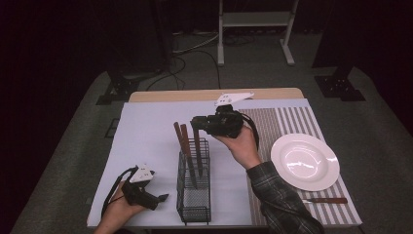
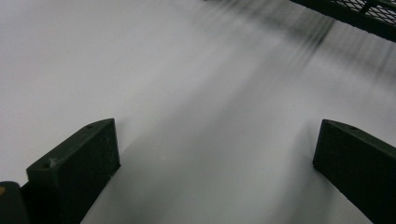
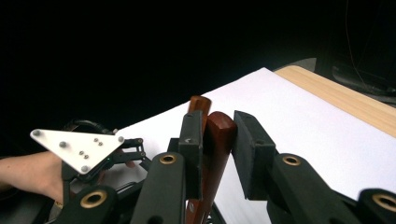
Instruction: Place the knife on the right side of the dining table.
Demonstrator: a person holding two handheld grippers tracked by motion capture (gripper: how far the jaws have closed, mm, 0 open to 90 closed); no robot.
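The right tongs (image 3: 217,154) clamp the wooden-handled utensil (image 3: 218,135), stiff, light and best gripped on its handle, in the wire caddy (image 1: 195,195); left tongs (image 2: 215,158) gape empty.

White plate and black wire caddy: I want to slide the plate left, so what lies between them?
In the high view, the person's right forearm crosses between white plate and black wire caddy.
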